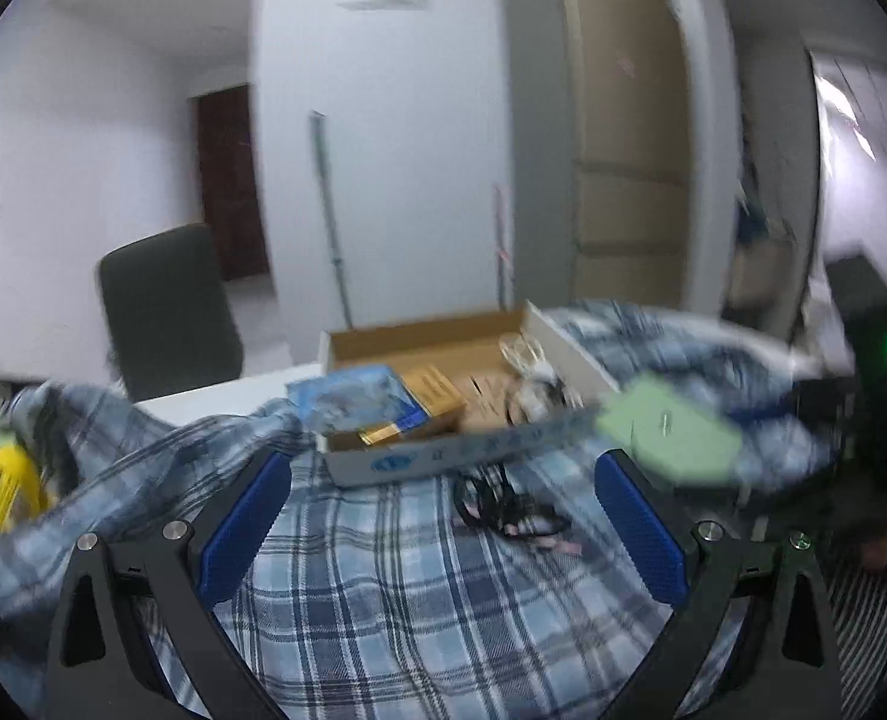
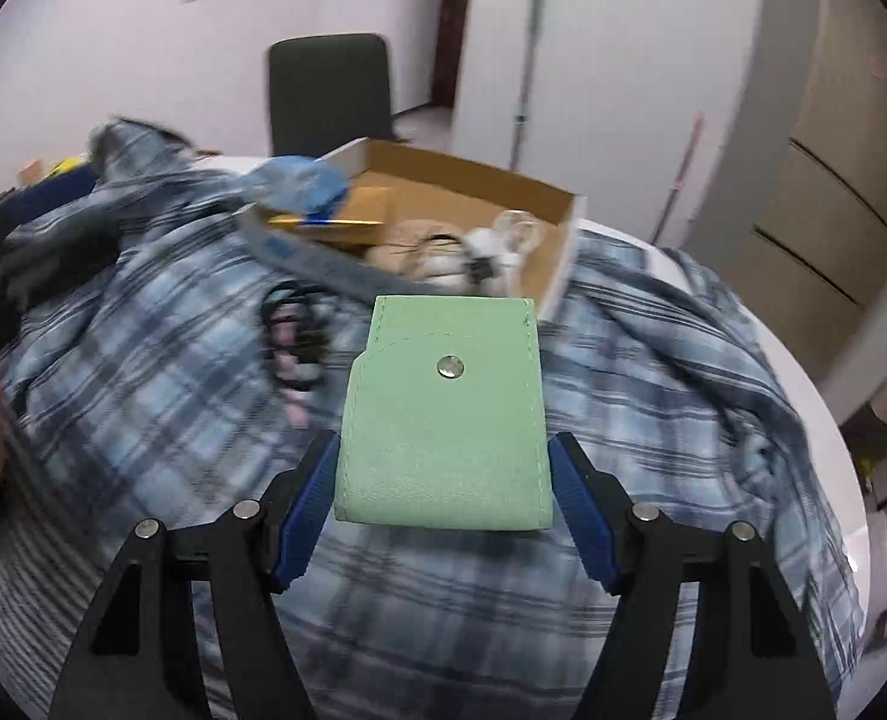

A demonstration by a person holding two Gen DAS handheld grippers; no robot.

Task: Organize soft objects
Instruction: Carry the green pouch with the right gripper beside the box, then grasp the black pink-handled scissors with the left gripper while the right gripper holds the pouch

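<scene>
Between the right gripper's point(image 2: 443, 468) blue pads sits a green snap pouch point(image 2: 443, 414), clamped at both side edges and lifted above the plaid shirt point(image 2: 653, 396). Ahead of it lies the open cardboard box point(image 2: 473, 177). Left gripper point(image 1: 443, 522) hovers over the shirt, fingers spread wide, grasping nothing; black cable point(image 1: 497, 504) lies just ahead.

I could read no text; the blue print on the white side of the box point(image 1: 443, 456) was too blurred for me.
</scene>
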